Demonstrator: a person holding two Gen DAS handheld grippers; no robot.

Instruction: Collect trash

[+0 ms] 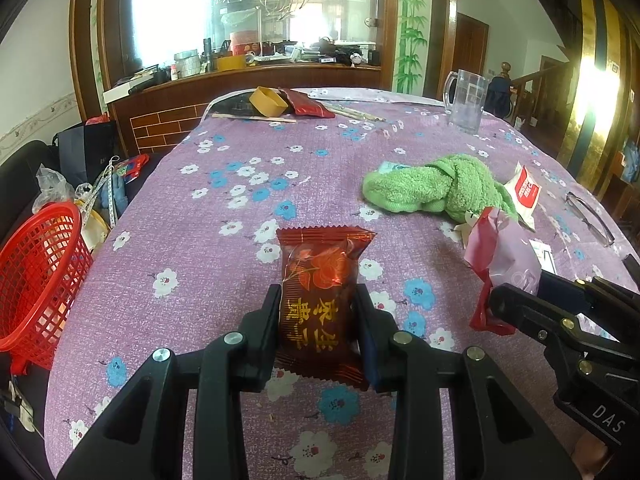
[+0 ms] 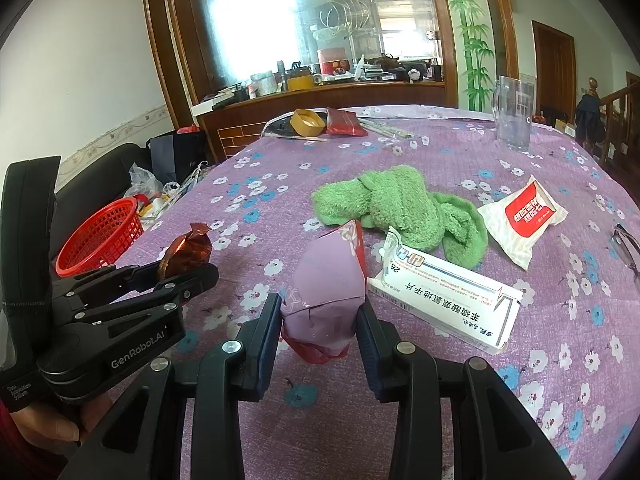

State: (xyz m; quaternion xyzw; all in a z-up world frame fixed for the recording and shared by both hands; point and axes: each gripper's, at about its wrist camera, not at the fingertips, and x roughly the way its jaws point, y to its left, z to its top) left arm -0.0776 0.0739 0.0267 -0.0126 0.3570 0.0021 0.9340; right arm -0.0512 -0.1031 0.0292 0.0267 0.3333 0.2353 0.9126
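Both grippers are pinching trash: the left gripper [image 1: 318,316] is clamping the dark red snack packet [image 1: 320,292], the right gripper [image 2: 320,320] the pink wrapper [image 2: 330,280]. Red basket [image 1: 40,276] is lying at nine o'clock, nearer the left hand.

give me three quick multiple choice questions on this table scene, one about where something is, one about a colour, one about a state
1. Where is the red basket?
A. on the table's middle
B. off the table's left edge
C. beside the clear jug

2. What colour is the crumpled towel?
A. green
B. blue
C. white

3. What is the left gripper doing?
A. hanging open over bare cloth
B. shut on the dark red snack packet
C. holding the white medicine box

Answers: 1 B, the basket sits beyond the left edge of the table. 2 A, the towel's fluffy cloth is green. 3 B, its jaws press both sides of the packet.
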